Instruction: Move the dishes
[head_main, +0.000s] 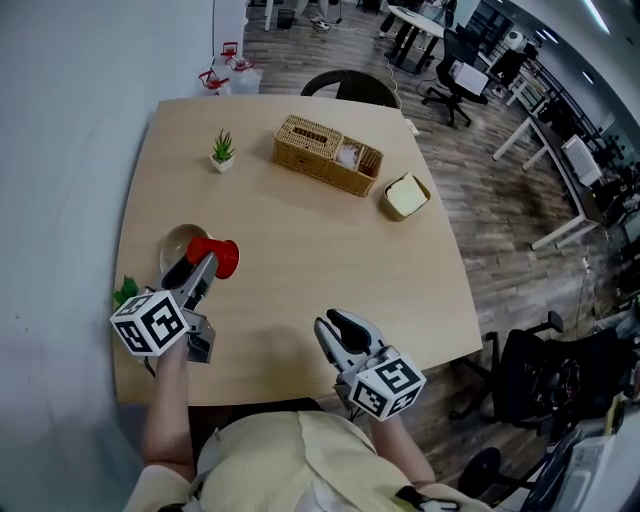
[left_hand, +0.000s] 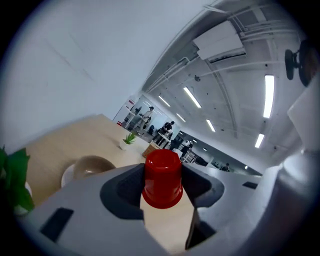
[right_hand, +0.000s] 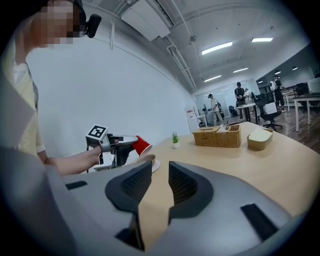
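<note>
My left gripper is shut on a red cup and holds it tilted above the left side of the wooden table. In the left gripper view the red cup sits bottom-up between the jaws. A brownish bowl rests on a white plate just left of the cup. My right gripper hovers near the table's front edge. Its jaws stand slightly open, a narrow gap between them, and nothing is held in the right gripper. The cup shows to its left.
A wicker basket stands at the back middle, a small tan lidded container to its right. A little potted plant sits at back left, green leaves by the left edge. A chair stands behind the table.
</note>
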